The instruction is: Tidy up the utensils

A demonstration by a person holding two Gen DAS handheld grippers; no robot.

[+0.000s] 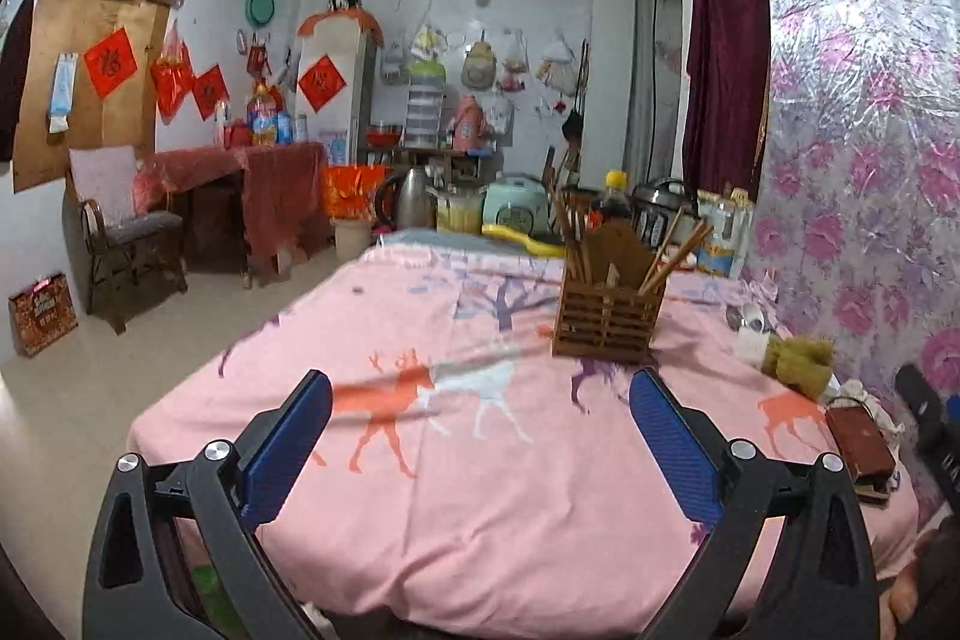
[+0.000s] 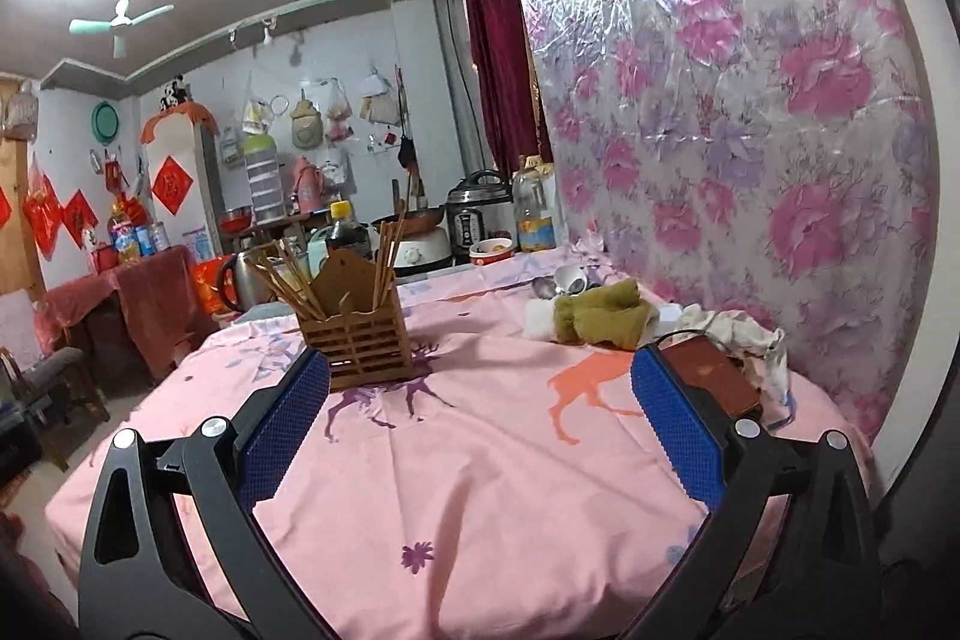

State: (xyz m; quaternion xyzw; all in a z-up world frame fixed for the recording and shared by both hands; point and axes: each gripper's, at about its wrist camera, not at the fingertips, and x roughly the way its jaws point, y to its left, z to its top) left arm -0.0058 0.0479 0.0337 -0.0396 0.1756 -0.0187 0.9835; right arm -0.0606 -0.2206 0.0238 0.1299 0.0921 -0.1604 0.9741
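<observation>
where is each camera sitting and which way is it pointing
Left wrist: on the left hand-held gripper, facing along the pink tablecloth toward the wooden chopstick holder; both blue fingers show, spread.
Right wrist: on the right hand-held gripper, closer to the floral wall; both fingers show, spread.
Shared: the holder, tablecloth and olive cloth.

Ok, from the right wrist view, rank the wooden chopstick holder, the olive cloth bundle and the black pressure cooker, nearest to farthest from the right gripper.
Measured from the right gripper, which is open:
1. Wooden chopstick holder: just beyond the left fingertip, standing on the pink tablecloth.
2. Olive cloth bundle: farther back on the right, near the floral wall.
3. Black pressure cooker: at the far end, past the cloth's edge.
</observation>
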